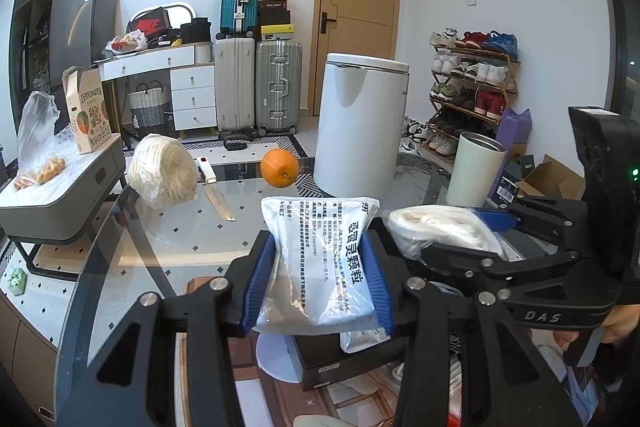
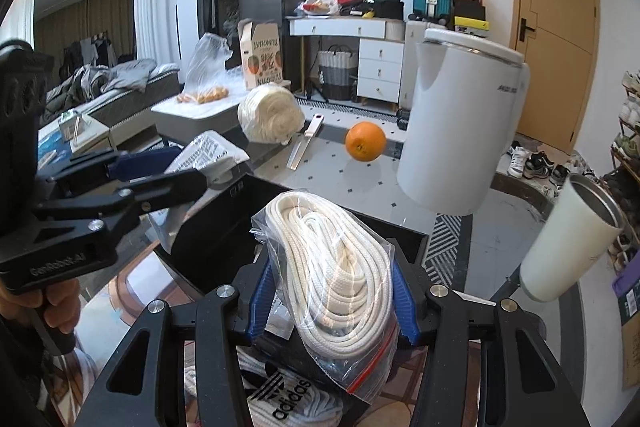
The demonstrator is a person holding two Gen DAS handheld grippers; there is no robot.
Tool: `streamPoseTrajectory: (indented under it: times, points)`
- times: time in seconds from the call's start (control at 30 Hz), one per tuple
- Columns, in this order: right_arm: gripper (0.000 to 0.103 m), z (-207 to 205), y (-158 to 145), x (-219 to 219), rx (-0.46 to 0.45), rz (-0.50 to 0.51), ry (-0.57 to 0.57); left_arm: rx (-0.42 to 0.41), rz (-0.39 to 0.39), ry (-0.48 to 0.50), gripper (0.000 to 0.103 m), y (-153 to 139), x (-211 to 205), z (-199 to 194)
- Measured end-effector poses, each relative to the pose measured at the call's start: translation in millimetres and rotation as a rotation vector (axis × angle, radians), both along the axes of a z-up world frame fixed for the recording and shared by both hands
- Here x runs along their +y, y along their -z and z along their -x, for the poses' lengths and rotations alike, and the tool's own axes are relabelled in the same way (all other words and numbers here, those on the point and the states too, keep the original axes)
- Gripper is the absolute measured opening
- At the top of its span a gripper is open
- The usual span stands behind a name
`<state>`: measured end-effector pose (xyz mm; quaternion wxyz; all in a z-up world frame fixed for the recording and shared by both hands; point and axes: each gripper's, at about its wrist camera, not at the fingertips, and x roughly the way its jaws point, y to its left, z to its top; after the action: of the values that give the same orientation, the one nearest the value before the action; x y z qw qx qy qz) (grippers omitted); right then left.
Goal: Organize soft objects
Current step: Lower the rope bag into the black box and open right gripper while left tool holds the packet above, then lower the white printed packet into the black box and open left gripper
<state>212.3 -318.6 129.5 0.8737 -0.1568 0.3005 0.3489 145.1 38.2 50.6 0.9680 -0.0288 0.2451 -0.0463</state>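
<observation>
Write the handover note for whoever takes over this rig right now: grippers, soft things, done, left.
Left gripper: shut on the white printed pouch.
Right gripper: shut on the bagged white rope.
Both are held above the open black box on the glass table.
Done: both picked up.
Left: probably place them in the box; the bagged yarn bundle sits beside the orange.

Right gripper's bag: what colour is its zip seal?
Red, along the bag of white rope; clearest in the right wrist view.
</observation>
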Motion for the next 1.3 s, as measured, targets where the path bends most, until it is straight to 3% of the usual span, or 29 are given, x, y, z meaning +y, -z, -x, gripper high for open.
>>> streamPoseTrajectory:
  times: [0.33, 0.4, 0.47, 0.53, 0.9, 1.13, 1.17, 1.3]
  points:
    - [0.052, -23.0, 21.2, 26.8, -0.002, 0.093, -0.026, 0.011, 0.003, -0.002, 0.044, 5.0, 2.7, -3.9]
    - [0.056, -27.8, 24.9, 31.7, -0.008, 0.121, -0.028, 0.013, 0.005, 0.0, 0.044, 5.3, 2.5, -4.9]
    - [0.072, -29.8, 26.4, 32.6, -0.015, 0.138, -0.02, 0.015, 0.005, 0.005, 0.044, 5.8, 1.9, -6.3]
    - [0.08, -29.3, 24.6, 28.7, -0.026, 0.128, -0.007, 0.019, 0.005, 0.01, 0.044, 6.5, 0.7, -7.5]
    - [0.086, -17.9, 7.6, -4.2, -0.047, 0.065, 0.04, 0.06, 0.005, 0.028, 0.044, 19.0, -9.7, -20.0]
    - [0.088, -14.3, 8.1, -15.7, -0.012, 0.028, 0.034, 0.091, -0.004, 0.032, 0.046, 26.7, -15.0, -27.1]
    - [0.088, -14.0, 8.3, -16.2, -0.01, 0.027, 0.036, 0.094, -0.006, 0.025, 0.047, 27.8, -14.8, -27.4]
    - [0.088, -10.8, 6.7, -20.7, -0.014, 0.03, 0.046, 0.099, 0.011, -0.003, 0.071, 27.5, -9.9, -22.7]
